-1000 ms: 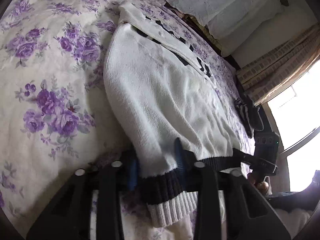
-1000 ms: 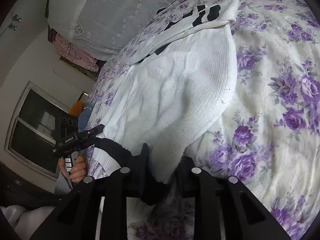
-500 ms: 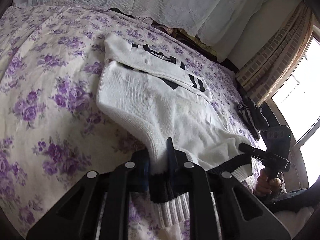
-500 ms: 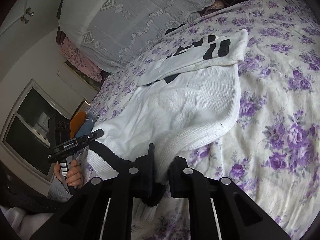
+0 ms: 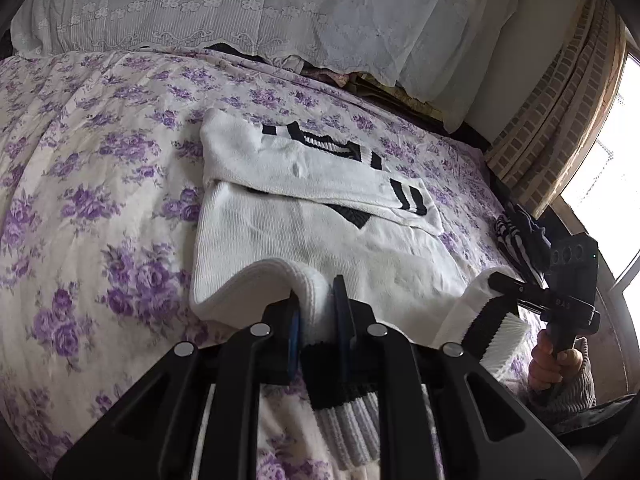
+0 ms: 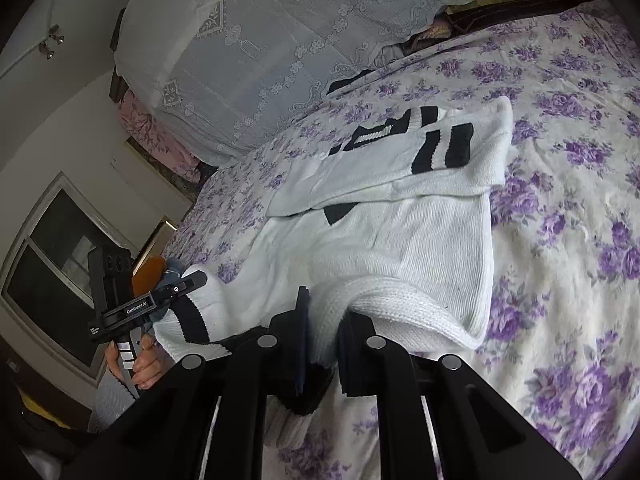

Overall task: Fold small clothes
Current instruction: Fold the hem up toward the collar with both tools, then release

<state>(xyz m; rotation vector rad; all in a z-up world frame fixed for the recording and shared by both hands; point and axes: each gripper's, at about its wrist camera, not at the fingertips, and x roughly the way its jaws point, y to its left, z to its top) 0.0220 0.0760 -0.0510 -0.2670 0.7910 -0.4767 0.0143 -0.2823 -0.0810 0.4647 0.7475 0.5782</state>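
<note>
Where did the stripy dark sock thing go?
The dark striped cloth lies at the right edge of the flowery bedspread in the left wrist view, just beyond the white sweater, near the window.

The left gripper [image 5: 316,312] is clamped tight on a fold of white knit, its two black fingers [image 5: 346,320] angled downward and forward. The right gripper [image 6: 324,320] pinches the same fabric in the same nearly closed, downward-tilted pose. Each gripper shows in the other's view, held by a bare hand wrapped round the handle below it: the right hand [image 5: 554,362] in a ribbed knit cuff, the left hand [image 6: 140,364] beneath its black body.
</note>
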